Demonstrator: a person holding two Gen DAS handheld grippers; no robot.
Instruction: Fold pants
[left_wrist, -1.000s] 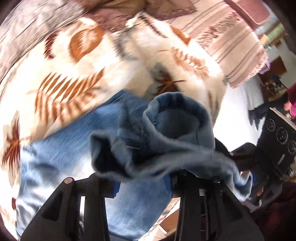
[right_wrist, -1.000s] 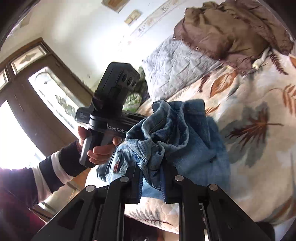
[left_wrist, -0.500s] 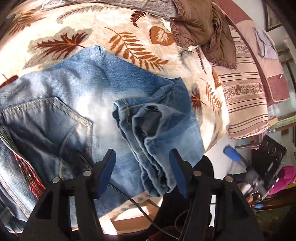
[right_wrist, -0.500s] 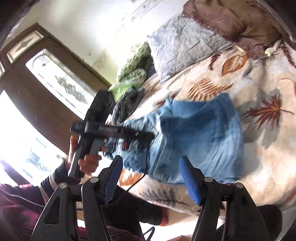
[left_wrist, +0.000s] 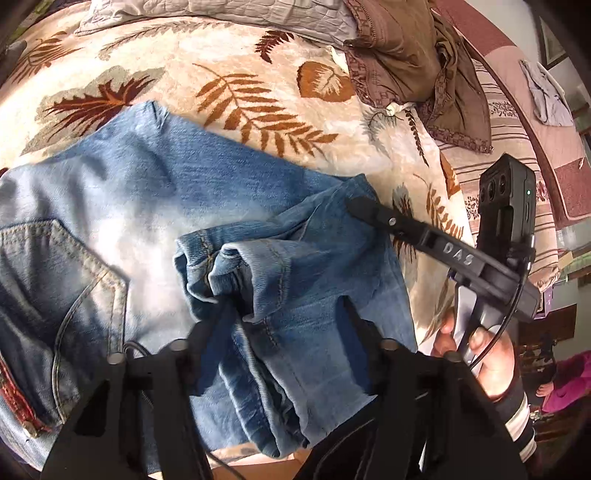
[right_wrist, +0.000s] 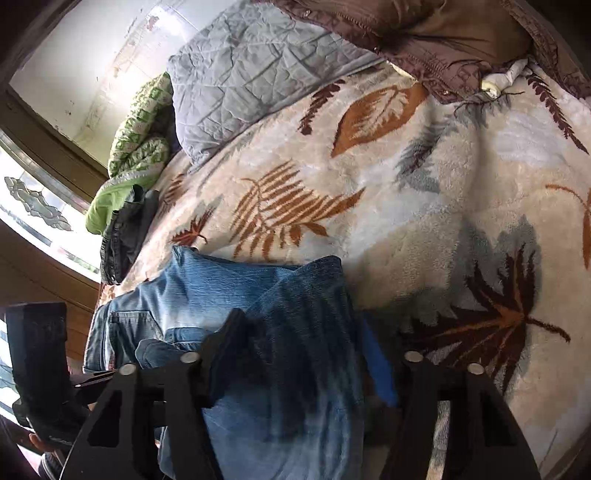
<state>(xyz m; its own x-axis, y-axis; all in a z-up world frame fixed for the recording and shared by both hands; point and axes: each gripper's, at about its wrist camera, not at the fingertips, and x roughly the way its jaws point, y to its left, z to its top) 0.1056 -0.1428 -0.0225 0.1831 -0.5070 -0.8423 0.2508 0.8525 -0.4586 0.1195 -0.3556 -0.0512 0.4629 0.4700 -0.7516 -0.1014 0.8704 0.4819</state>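
Observation:
Blue jeans (left_wrist: 155, 206) lie folded on a leaf-patterned blanket (left_wrist: 236, 77), the leg hems (left_wrist: 236, 266) bunched on top near a back pocket (left_wrist: 62, 280). My left gripper (left_wrist: 284, 306) is open just over the hems, fingers either side of the fold. My right gripper (right_wrist: 299, 325) is open, low over the jeans (right_wrist: 295, 302) at their right edge. It also shows in the left wrist view (left_wrist: 424, 236), its tip touching the jeans' far corner.
A brown garment (left_wrist: 413, 55) and a grey quilted pillow (right_wrist: 251, 70) lie at the head of the bed. A green blanket (right_wrist: 136, 147) and dark folded clothes (right_wrist: 125, 232) sit at the left. A striped cover (left_wrist: 517, 155) lies at the right.
Both grippers let go of the bunched jeans, which now lie folded on the blanket. Both have since opened and come down close over the fabric.

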